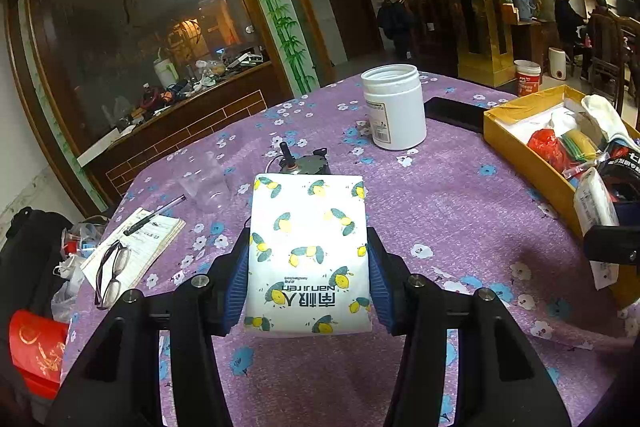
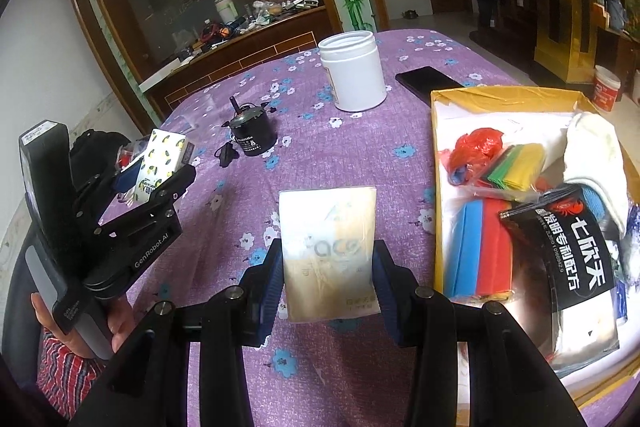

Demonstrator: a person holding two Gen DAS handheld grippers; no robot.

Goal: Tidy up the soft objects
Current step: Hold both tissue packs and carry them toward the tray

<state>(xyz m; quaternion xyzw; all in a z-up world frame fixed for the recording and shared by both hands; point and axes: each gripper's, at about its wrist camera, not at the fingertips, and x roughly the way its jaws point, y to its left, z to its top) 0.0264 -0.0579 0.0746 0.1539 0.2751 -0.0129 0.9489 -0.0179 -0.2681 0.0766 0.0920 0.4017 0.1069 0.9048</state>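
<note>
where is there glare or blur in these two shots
Right wrist view: the pale tissue pack in the right gripper is washed out, its print hard to read. Left wrist view: the lemon-print pack is sharp; straight edges bow near the rim.

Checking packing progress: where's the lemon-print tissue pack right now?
The lemon-print tissue pack is clamped in the left gripper, held above the purple tablecloth, left of the yellow box.
</note>
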